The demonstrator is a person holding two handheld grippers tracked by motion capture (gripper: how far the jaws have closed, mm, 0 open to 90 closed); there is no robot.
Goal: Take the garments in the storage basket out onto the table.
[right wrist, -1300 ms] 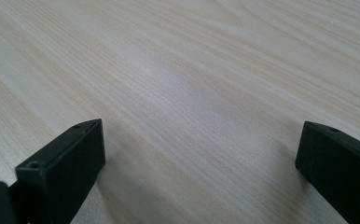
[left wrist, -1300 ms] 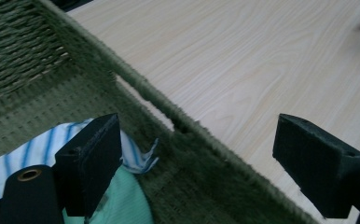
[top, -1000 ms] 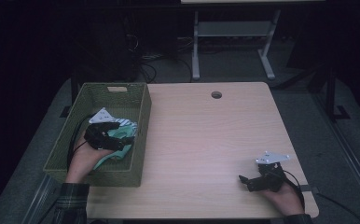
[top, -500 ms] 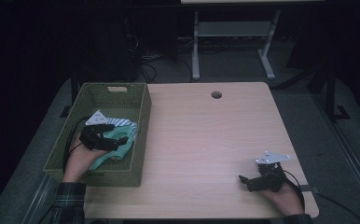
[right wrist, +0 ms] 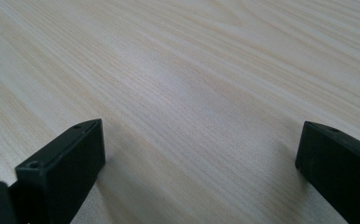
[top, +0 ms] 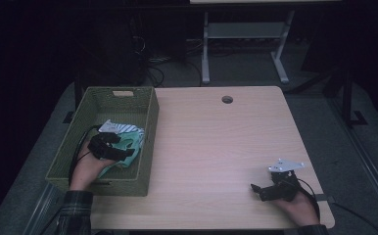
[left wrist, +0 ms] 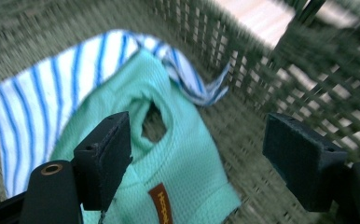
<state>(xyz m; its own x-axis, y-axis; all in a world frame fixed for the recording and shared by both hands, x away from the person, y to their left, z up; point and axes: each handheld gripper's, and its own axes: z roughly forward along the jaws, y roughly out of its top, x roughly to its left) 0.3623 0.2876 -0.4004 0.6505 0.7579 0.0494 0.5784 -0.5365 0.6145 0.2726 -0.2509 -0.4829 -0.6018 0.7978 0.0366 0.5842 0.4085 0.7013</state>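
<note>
Left gripper (top: 109,147) wide open, jaws just been closing, nothing gripped, over green shirt (left wrist: 169,163) in basket (top: 148,142), left side. Risk: snagging striped cloth (left wrist: 43,102) underneath too. Right gripper (top: 268,188) open, empty.

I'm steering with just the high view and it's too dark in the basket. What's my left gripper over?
Observer: A mint-green mesh garment with a small brown label, lying in the green woven basket.
Operator: Is there anything else in there?
Observer: A white cloth with blue stripes, partly under the green one.
Operator: Has the left gripper grabbed it?
Observer: No. The left gripper has just been closing a little, but its jaws stand wide apart, above the garment.
Operator: And my right gripper?
Observer: The right gripper is open over the bare light wooden table.
</note>
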